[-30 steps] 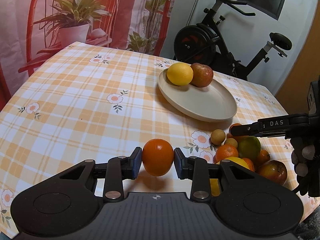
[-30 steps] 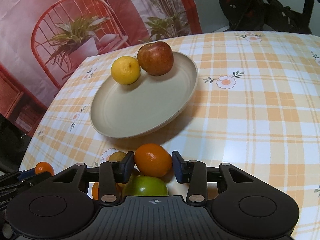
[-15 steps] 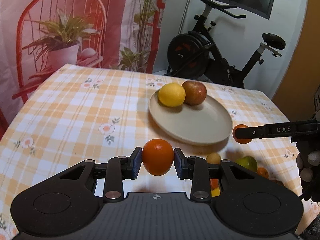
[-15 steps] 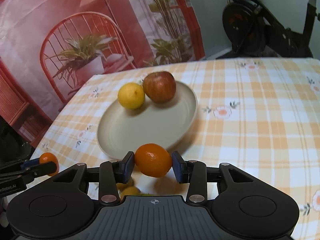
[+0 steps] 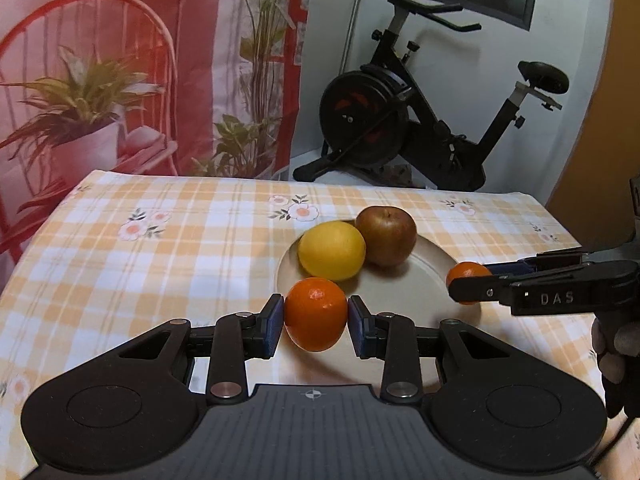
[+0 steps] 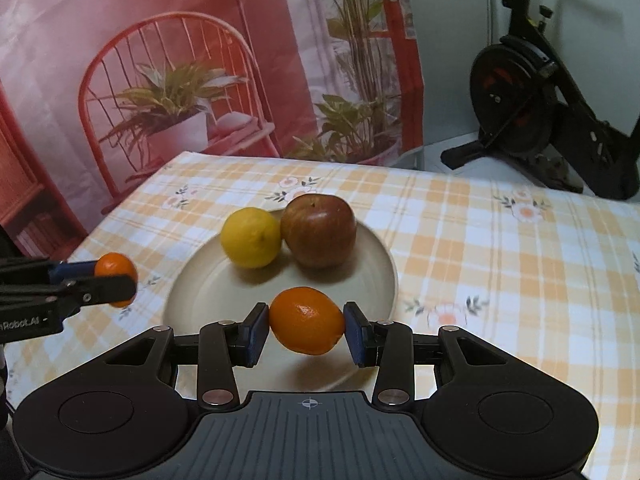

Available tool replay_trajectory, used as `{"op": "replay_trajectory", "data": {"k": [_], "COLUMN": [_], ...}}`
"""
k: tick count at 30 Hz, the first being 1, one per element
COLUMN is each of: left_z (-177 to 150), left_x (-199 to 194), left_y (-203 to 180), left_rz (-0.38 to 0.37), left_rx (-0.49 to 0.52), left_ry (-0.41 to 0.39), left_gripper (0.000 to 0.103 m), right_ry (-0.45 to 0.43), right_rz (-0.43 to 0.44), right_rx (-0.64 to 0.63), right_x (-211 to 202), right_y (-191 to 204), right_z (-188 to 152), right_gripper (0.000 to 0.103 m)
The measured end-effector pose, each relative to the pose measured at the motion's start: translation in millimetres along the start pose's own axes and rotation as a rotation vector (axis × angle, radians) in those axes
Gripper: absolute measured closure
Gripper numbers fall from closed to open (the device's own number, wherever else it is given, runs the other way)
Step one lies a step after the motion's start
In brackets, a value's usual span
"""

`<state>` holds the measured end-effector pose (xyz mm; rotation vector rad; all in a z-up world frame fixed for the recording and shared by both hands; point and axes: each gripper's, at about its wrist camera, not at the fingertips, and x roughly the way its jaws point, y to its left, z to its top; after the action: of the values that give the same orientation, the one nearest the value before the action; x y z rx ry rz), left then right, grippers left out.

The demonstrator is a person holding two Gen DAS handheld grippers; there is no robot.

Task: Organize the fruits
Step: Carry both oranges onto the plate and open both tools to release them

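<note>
My left gripper (image 5: 316,318) is shut on an orange (image 5: 315,314), held in the air over the near left rim of the beige plate (image 5: 424,276). My right gripper (image 6: 306,326) is shut on a second orange (image 6: 307,320), above the plate's (image 6: 200,292) near side. Each view shows the other gripper from the side: the right gripper (image 5: 466,282) by the plate's right rim, the left gripper (image 6: 116,278) left of the plate. On the plate's far part a yellow lemon (image 5: 332,250) and a red apple (image 5: 386,235) lie touching.
The table wears an orange checked cloth with flowers (image 5: 160,248). Behind it stand an exercise bike (image 5: 404,120) and a printed red backdrop (image 5: 120,80). A gloved hand (image 5: 616,356) holds the right gripper at the view's right edge.
Both grippers rose and moved forward from the fruit pile to the plate, each with its orange. The pile has dropped out of view.
</note>
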<state>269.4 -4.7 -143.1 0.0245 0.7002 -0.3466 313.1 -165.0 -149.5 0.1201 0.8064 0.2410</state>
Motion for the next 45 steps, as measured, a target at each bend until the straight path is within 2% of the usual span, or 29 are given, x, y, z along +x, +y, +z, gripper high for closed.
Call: {"op": "replay_trajectory", "data": {"k": [9, 19, 33, 38, 45], "left_z": [10, 18, 18, 22, 27], "left_x": [51, 68, 75, 64, 42], "left_y": [3, 1, -2, -5, -6], "left_rz": [0.015, 0.015, 0.019, 0.031, 0.038], "left_rx": [0.04, 0.083, 0.097, 0.091, 0.089], "left_ry": [0.069, 0.077, 0.096, 0.064, 0.029], "left_gripper": [0.067, 0.066, 0.065, 0.055, 0.055], "right_ry": [0.046, 0.048, 0.005, -0.016, -0.063], "right_rz": [-0.042, -0.081, -0.129, -0.125, -0.119], "right_rx": [-0.099, -0.206, -0.24, -0.239, -0.17], "right_x": [43, 59, 52, 37, 7], "right_y": [-6, -3, -1, 3, 1], "right_z": [17, 21, 23, 24, 20], "right_gripper": [0.066, 0.065, 0.064, 0.064, 0.064]}}
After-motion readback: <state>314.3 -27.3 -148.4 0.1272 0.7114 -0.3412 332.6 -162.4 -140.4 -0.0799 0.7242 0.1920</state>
